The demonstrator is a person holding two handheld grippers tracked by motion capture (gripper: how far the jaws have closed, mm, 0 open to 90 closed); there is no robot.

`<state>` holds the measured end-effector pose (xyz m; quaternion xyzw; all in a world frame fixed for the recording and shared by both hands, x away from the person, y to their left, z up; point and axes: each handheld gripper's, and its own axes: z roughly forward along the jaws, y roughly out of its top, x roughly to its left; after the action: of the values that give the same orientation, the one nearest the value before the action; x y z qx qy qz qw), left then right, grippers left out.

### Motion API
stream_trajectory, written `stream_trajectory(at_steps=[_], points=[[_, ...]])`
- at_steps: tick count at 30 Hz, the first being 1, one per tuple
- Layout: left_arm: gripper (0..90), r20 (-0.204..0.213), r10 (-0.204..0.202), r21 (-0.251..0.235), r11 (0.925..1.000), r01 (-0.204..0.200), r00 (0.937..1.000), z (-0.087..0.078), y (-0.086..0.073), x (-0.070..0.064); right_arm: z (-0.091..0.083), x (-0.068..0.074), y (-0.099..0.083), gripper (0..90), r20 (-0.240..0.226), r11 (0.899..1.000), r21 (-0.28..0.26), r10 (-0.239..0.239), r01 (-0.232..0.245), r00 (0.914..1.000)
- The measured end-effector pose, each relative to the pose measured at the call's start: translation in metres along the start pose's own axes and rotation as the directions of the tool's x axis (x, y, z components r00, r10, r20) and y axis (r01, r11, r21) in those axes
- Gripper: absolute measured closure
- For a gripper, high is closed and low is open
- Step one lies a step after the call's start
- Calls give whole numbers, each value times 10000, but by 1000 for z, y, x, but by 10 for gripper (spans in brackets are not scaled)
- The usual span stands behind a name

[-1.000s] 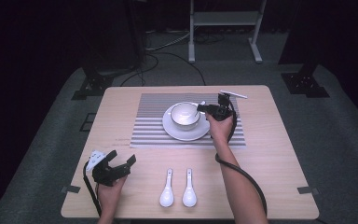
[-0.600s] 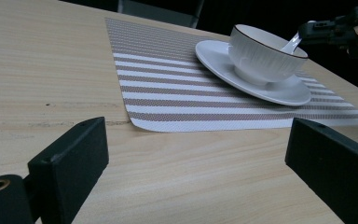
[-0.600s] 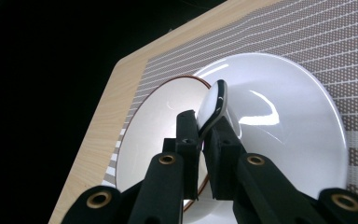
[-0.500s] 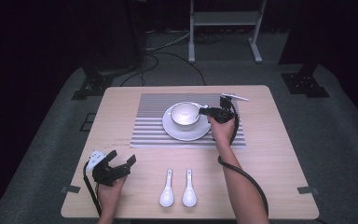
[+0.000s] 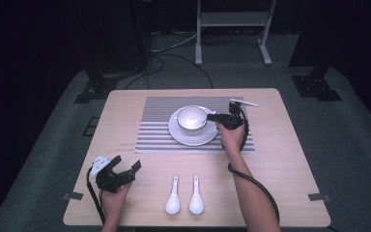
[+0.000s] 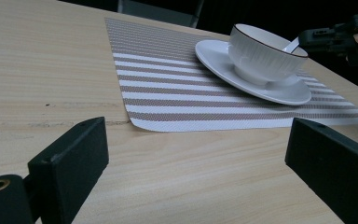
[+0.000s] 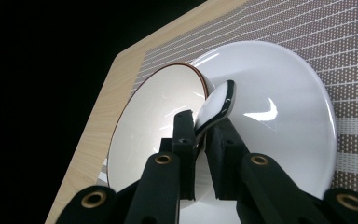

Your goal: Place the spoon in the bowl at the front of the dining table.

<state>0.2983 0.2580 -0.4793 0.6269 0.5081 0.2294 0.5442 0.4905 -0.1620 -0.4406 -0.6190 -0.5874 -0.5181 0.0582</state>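
little has changed since the earlier frame: the right gripper is still held at the bowl, its jaws clamped on a white spoon over the bowl's rim. the spoon's handle is hidden between the jaws. the left gripper, jaws apart, is kept well short of the bowl, beside two spoons.

So the bowl is the anchor here. It sits on a saucer, and that's on the placemat, which lies on the far half of the table. Right of the bowl, the right gripper has a spoon pinched at the bowl's rim. Nearer the person than the bowl, two spoons lie side by side on the bare table. The left gripper is near-left of the bowl, well apart from it.
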Motion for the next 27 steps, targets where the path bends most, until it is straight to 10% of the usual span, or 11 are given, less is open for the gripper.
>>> stream_trajectory(at_steps=[27], points=[[46,-60,-19,-8,10000,19,10000,0,0,0,-16,-10,-4,698,-868,10000,73,-9,15,9962]])
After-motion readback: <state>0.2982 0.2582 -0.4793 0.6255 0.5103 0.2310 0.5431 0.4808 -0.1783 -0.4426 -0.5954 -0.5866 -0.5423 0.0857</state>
